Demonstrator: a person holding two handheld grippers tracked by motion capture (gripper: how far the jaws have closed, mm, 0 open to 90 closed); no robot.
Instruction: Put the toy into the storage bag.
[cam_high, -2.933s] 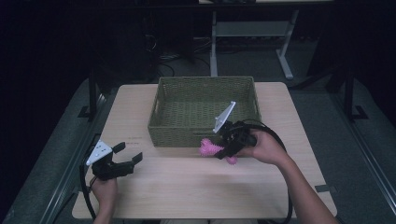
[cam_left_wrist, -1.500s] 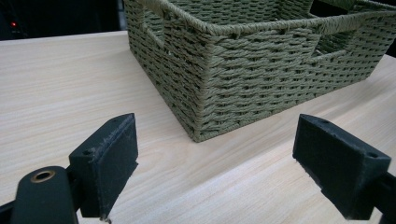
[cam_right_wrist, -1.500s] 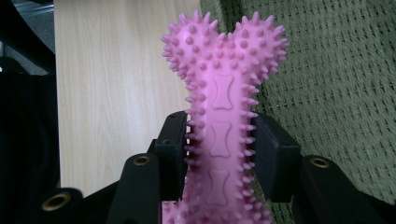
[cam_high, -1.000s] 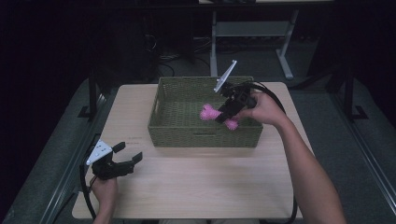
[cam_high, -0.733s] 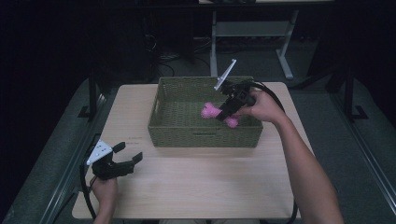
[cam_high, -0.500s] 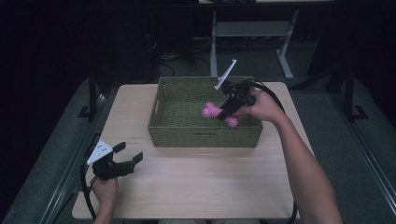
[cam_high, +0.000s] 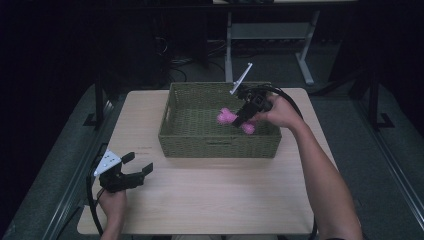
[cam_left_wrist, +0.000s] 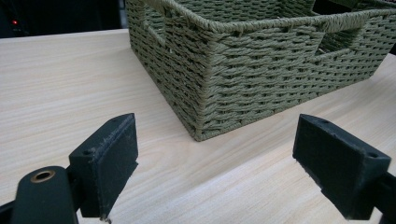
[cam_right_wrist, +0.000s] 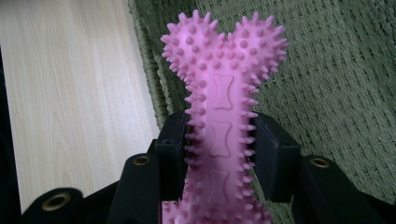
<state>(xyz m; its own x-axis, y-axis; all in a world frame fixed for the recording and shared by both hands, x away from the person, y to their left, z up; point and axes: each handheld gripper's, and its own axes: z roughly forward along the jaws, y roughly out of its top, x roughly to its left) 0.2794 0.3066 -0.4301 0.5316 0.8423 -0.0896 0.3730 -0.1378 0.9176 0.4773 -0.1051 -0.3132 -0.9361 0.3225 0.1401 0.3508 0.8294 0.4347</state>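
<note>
One woven green basket (cam_high: 220, 145) stands on the far half of the wooden table (cam_high: 215, 195), a little right of centre, with a handle slot cut into its near wall and another in its left wall. Above its woven floor, toward the right side, one pink spiked bone toy (cam_high: 229, 118) is clamped across its shaft by the right gripper (cam_high: 243, 116); in the right gripper view the two black pads press on either side of the pink spiked bone toy (cam_right_wrist: 223, 93), whose knobbed end points past the jaws over the basket's weave. Whether the toy's lower end touches the basket floor is hard to tell from the high view. Apart from the toy, the visible part of the basket floor is bare weave.

The left gripper (cam_high: 136, 172) rests at the near left corner of the table, jaws spread wide with nothing between them; in the left gripper view its pads frame the near left corner of the basket (cam_left_wrist: 233, 70), well apart from it. The whole near half of the table, from the basket's front wall to the near edge, is bare wood, as is a strip to the left of the basket.
</note>
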